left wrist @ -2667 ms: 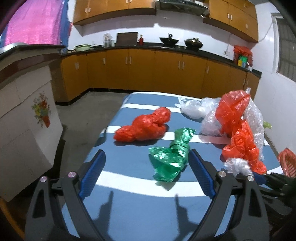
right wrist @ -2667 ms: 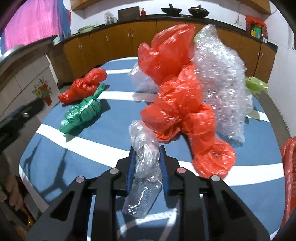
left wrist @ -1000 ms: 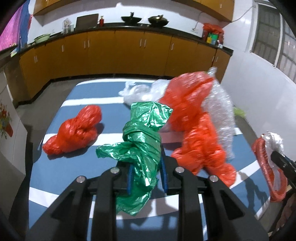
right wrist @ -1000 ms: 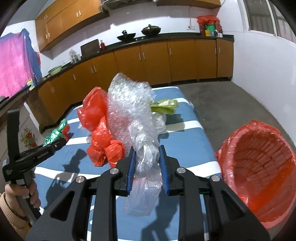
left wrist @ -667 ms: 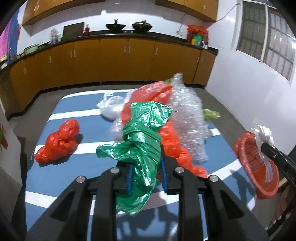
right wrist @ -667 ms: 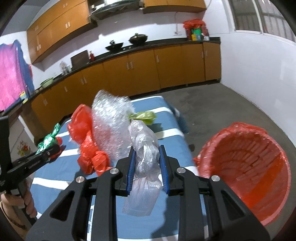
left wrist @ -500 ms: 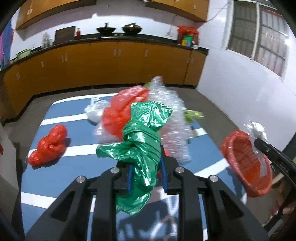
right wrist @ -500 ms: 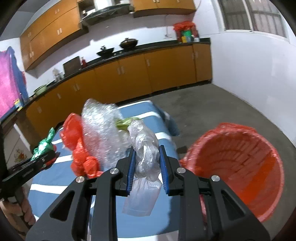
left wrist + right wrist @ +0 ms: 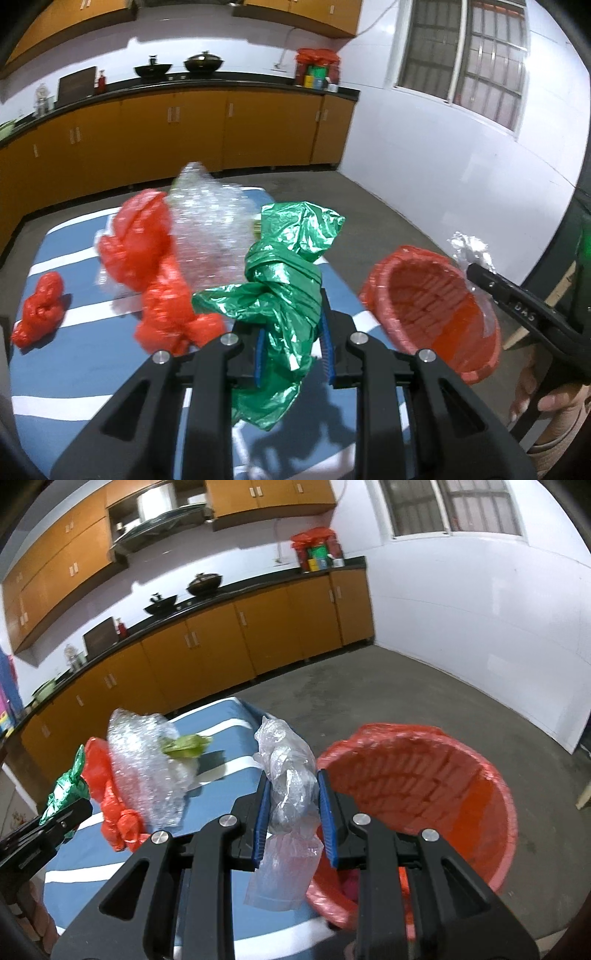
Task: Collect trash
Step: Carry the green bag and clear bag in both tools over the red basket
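Observation:
My left gripper (image 9: 291, 332) is shut on a crumpled green plastic bag (image 9: 284, 273) and holds it above the blue striped table (image 9: 74, 369). My right gripper (image 9: 291, 805) is shut on a clear plastic bag (image 9: 288, 775), held at the near rim of the red bin (image 9: 424, 786). The bin also shows in the left wrist view (image 9: 424, 306), beyond the table's right edge, with the right gripper (image 9: 476, 267) over its far rim. The left gripper (image 9: 70, 812) with the green bag (image 9: 68, 790) shows at the left of the right wrist view.
On the table lie a red bag with bubble wrap (image 9: 159, 266), a small red bag (image 9: 38, 314) at the left, and a light green scrap (image 9: 184, 744). Orange cabinets (image 9: 184, 136) line the back wall. Bare concrete floor (image 9: 406, 701) lies past the bin.
Both grippers have swung right toward the red bin, each with its bag. The bin is now larger and closer in both views; the right gripper is at its rim.

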The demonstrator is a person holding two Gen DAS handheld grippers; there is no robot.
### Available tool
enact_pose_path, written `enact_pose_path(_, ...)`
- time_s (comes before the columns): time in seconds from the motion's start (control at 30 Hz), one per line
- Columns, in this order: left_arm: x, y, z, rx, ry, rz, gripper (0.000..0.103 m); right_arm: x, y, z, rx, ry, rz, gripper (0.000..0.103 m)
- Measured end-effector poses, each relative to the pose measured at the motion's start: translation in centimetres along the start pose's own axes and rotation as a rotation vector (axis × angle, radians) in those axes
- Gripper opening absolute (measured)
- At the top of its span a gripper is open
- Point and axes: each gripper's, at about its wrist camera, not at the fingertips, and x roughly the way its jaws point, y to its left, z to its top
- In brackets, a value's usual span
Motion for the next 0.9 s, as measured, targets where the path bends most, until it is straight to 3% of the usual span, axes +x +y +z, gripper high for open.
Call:
enact_pose_path(0.57, 4.1, -8.8, 0.0, 0.085, 0.059, -0.182, 0.024, -2.3, -6.8, 0.8, 0.117, -0.035, -0.098, 0.026)
enact_pose_path(0.9, 7.3, -13.3, 0.1, 0.143, 0.105, -0.260, 0.025, -2.0, -9.4, 2.0, 0.164, -0.036, -0.109, 0.026)
